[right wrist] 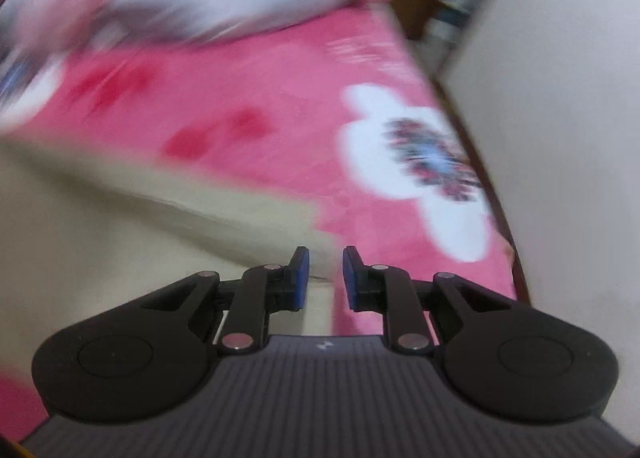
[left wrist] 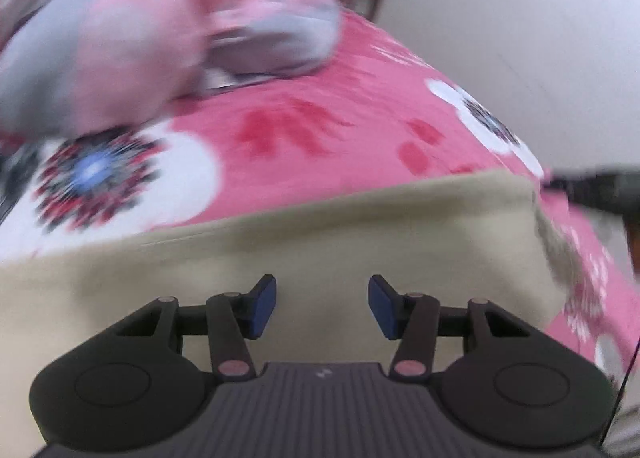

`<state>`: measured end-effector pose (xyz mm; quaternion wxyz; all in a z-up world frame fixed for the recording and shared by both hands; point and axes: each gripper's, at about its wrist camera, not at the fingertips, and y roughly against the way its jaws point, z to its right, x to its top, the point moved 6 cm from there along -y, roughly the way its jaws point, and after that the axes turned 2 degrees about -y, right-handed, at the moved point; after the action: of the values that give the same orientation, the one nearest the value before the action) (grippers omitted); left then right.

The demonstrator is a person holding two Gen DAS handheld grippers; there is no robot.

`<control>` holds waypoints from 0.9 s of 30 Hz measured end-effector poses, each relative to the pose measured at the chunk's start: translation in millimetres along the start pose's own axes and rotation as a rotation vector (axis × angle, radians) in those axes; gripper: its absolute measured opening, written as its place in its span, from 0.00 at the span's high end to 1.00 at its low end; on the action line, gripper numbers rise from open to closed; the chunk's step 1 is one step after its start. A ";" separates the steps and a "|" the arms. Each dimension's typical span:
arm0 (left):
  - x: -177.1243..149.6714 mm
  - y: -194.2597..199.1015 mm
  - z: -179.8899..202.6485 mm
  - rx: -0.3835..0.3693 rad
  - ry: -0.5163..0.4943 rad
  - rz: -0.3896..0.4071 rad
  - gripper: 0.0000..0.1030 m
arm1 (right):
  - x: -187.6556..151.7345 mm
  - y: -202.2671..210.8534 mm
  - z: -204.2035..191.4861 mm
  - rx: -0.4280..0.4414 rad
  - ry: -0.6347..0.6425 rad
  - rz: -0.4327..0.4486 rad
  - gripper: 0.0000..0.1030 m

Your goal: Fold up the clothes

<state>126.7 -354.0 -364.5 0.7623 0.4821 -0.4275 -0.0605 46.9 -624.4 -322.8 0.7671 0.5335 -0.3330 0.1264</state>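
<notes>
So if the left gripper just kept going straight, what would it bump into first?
Probably the beige cloth. The left gripper is open, with nothing between its fingers, and it points down at that cloth lying on the pink blanket. The picture is blurry, so how far away is unclear.

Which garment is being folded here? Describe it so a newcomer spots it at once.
Start from the pink floral bedspread covering the bed. At its near edge, below the left gripper, lies a flat beige cloth. It is plain and patternless, unlike the crumpled pink-and-grey pile farther back.

Home bedroom: bed with pink floral blanket (left wrist: 320, 130), pillow (left wrist: 120, 38).
</notes>
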 end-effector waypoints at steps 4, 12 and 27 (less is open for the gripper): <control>16.9 -22.1 19.8 0.027 -0.068 0.006 0.50 | 1.5 0.9 48.1 0.032 -0.237 0.026 0.82; 33.8 -46.6 15.6 0.082 -0.004 0.012 0.50 | -17.1 -9.0 33.9 0.276 -0.276 -0.008 0.72; 39.7 -54.4 47.9 0.021 -0.187 0.054 0.52 | -1.8 -8.1 51.5 0.511 -0.481 0.071 0.98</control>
<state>134.9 -435.5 -375.6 0.7151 0.4707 -0.5105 -0.0800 30.6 -673.8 -319.2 0.5036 0.7110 -0.4799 0.1030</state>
